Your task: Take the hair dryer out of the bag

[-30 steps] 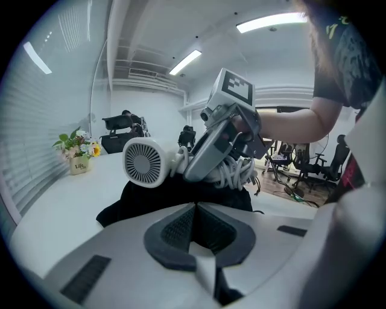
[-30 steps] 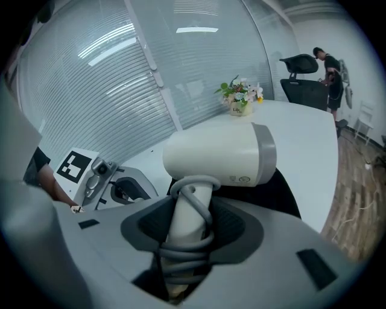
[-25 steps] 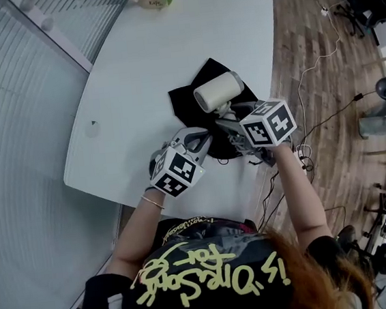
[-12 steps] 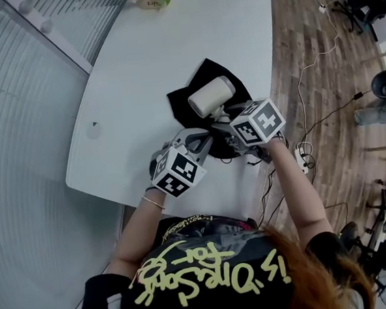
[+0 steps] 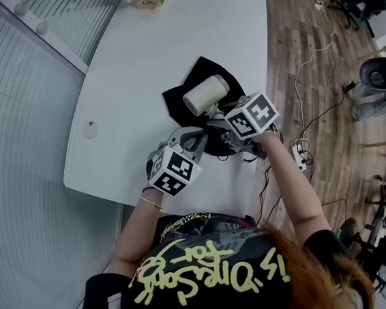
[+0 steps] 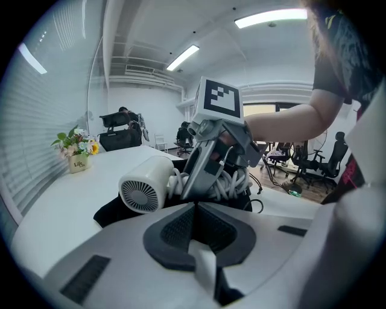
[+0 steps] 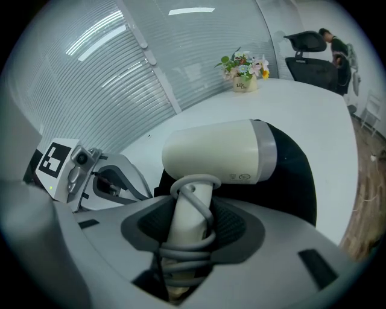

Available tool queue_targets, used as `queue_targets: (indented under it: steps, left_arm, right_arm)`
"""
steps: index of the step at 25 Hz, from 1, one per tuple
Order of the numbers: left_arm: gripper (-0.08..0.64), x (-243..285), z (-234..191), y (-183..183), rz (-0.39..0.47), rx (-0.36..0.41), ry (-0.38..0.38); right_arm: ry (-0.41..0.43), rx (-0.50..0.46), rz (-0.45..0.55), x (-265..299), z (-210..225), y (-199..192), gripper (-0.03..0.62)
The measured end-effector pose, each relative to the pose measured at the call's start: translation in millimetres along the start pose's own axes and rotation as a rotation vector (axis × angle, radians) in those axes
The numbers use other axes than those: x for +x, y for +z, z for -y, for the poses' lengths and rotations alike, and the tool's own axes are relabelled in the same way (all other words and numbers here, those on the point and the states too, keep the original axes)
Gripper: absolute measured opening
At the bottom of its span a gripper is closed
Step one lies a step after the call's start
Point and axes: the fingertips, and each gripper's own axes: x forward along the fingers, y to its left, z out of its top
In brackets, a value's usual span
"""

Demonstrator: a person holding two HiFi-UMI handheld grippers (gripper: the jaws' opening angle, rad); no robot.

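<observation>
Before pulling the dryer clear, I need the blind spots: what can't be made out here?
Whether the shut left gripper pinches the black fabric bag: its own body blocks the left gripper view, its cube the head view.
Bag opening: under the cream plastic hair dryer and right gripper, every view.
Plug of the grey cord: buried between the right jaws, right gripper view.

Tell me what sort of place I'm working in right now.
Probably an office or meeting room: a large white table, swivel office chairs, window blinds along one side and ceiling strip lights.
</observation>
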Motion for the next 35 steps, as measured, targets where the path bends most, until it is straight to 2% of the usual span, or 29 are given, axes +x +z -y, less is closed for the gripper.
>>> queue_targets:
  steps: [4, 10, 15, 21, 27, 35]
  left_arm:
    - [0.011, -0.3, 0.0, -1.1, 0.011, -0.01, 0.01]
    - [0.02, -4.8, 0.3, -1.0, 0.025, -0.038, 0.021]
    - [0.032, -12.1, 2.9, -3.4, 0.046, -0.105, 0.039]
    - [0.034, -17.2, 5.7, -4.2, 0.038, -0.11, 0.069]
    - [0.035, -26.6, 13.9, -2.0, 0.048, -0.125, 0.109]
    - [0.035, -44.4, 28.1, 34.8, 0.155, -0.123, 0.162]
  right_arm:
    - [0.033, 0.045, 0.021, 0.9, 0.3, -0.7, 0.187]
    - [0.004, 0.038, 0.026, -0.8, 0.5, -0.2, 0.187]
    - [-0.043, 0.052, 0.076, -8.7, 3.7, 0.4, 0.253]
    - [-0.102, 0.06, 0.182, -23.5, 9.8, 6.5, 0.293]
    - [-0.12, -0.016, 0.214, -37.2, -3.2, -0.8, 0.313]
    - [-0.125, -0.106, 0.368, -79.5, -24.7, 8.7, 0.313]
